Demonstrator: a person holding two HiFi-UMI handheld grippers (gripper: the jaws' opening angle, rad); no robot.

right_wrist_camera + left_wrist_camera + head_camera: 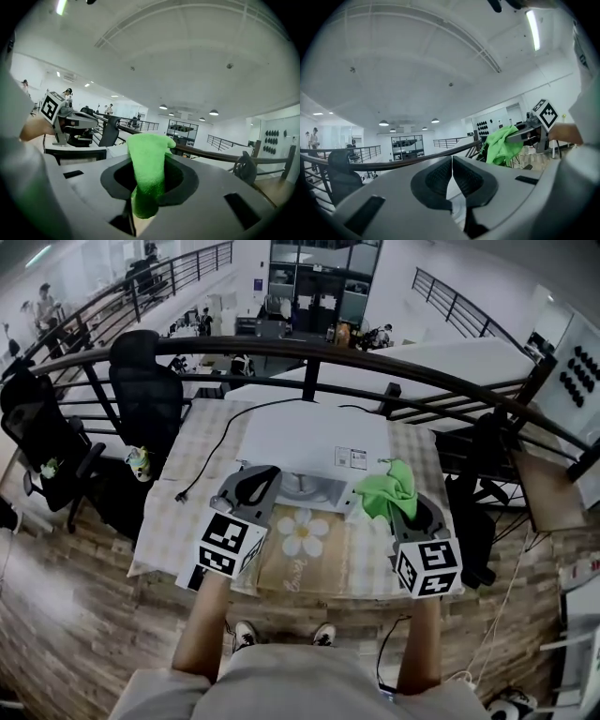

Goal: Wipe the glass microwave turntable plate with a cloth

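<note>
- The left gripper (251,482) has its jaws pressed together on nothing. It points up toward the ceiling, above the table's (183,521) middle.
- The right gripper (150,187) pinches a green cloth (147,164), which stands up out of the jaws in one loose fold.
- The plate (305,488) seems to be the pale, glassy shape just before the microwave (314,442), between the two grippers; I cannot be sure of it. A flower mat (302,554) lies at the near edge.
- Wiping looks not yet begun: neither gripper touches the plate.
- Risks, as I judge them:
  - The cloth is held by a narrow pinch, so hard rubbing could drag it free.
  - If nothing steadies it, the smooth glass may slide or tip under the wipe.
  - A bare jaw on glass could chip it.
</note>
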